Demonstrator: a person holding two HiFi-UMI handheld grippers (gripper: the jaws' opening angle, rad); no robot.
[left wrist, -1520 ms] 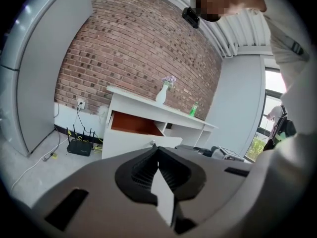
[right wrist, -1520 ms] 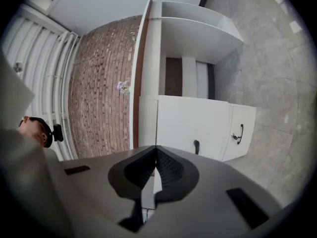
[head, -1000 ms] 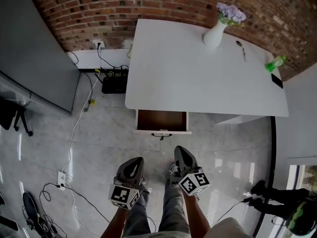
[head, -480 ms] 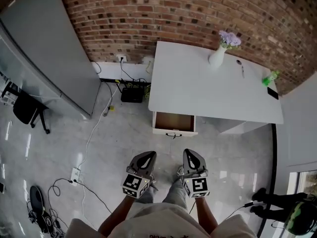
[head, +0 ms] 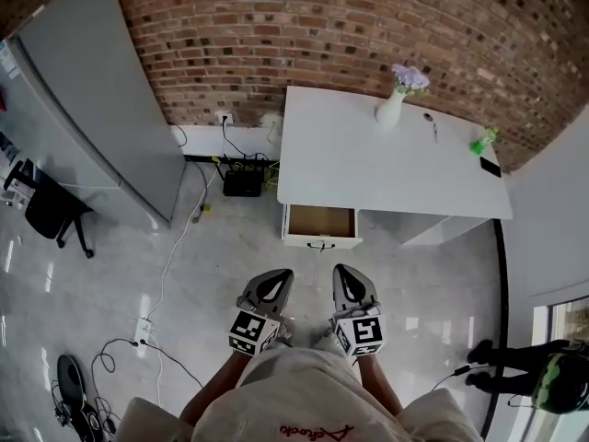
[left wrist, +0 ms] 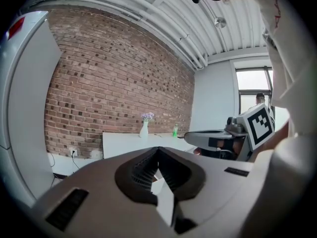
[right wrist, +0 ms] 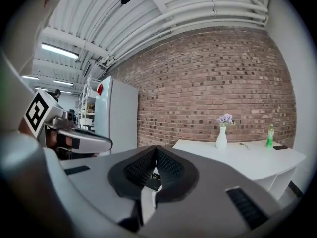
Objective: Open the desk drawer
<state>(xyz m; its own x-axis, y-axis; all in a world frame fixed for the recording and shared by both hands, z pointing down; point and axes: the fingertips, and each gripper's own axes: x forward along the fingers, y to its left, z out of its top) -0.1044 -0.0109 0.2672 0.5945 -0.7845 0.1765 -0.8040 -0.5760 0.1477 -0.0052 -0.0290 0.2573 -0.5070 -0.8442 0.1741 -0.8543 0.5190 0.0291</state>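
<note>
Down at the person's legs, both grippers hang side by side above the tiled floor (head: 221, 247), well apart from the counter (head: 368, 164). Left gripper (head: 278, 274): fingers (left wrist: 143, 170) pressed together, nothing between them. Right gripper (head: 344, 270): same story, fingers (right wrist: 171, 166) closed tight and empty. Ahead, the drawer (head: 320, 222) stands pulled out from under the white counter's left end, brown inside showing. Farther back on top, a vase of flowers (head: 391, 109) and a green bottle (head: 479, 142), with the brick wall (head: 276, 35) behind.
</note>
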